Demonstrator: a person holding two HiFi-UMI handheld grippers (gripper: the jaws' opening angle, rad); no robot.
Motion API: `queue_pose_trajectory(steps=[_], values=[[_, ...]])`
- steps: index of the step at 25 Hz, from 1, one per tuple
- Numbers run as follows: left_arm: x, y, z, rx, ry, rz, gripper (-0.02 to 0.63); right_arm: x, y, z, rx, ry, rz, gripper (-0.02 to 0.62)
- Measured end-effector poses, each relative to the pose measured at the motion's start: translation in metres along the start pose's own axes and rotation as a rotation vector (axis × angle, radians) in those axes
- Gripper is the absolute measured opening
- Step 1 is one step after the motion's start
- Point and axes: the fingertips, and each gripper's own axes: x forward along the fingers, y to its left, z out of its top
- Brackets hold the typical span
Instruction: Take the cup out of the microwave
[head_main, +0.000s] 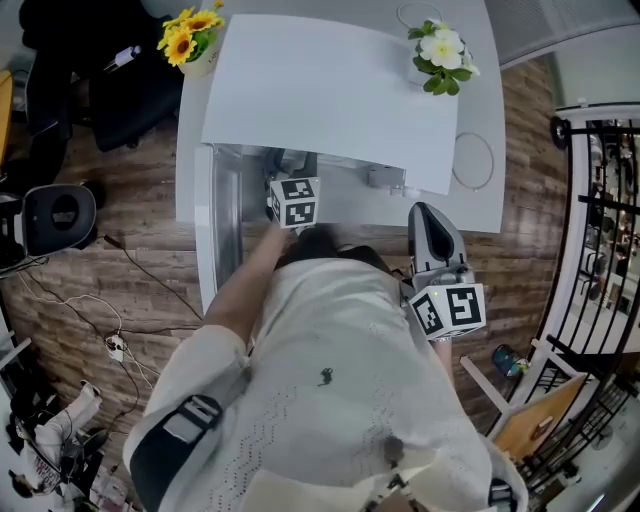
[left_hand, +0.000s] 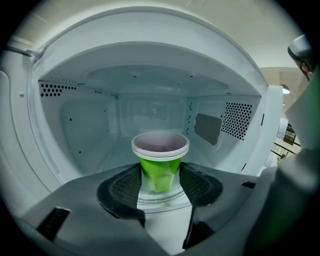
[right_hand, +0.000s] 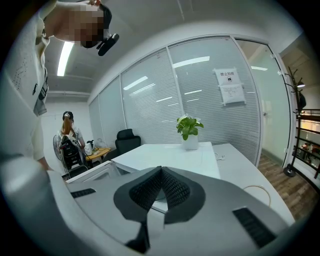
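A green cup with a white rim stands upright on the glass turntable inside the white microwave. The microwave door hangs open at the left. My left gripper reaches into the cavity, one pad on each side of the cup, and both pads touch its green wall. In the head view only its marker cube shows at the opening, and the cup is hidden there. My right gripper is shut and holds nothing; it hovers outside by the table's front edge.
The microwave sits on a white table. A pot of sunflowers and a white-flowered plant stand at the back, with a cable loop at the right. A dark railing is at the far right. A seated person is far off.
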Motion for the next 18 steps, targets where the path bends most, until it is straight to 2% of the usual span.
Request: queue_pose_trajectory(steps=[10,18], values=[[-0.013,-0.002,0.008,0.024,-0.036,0.005,0.259,-0.002,0.002,-0.002,0.009,-0.009,0.012,0.009],[-0.033,-0.003,0.006,0.016,-0.044,0.029,0.259,-0.005,0.011,-0.006,0.001,-0.010,0.069,0.009]])
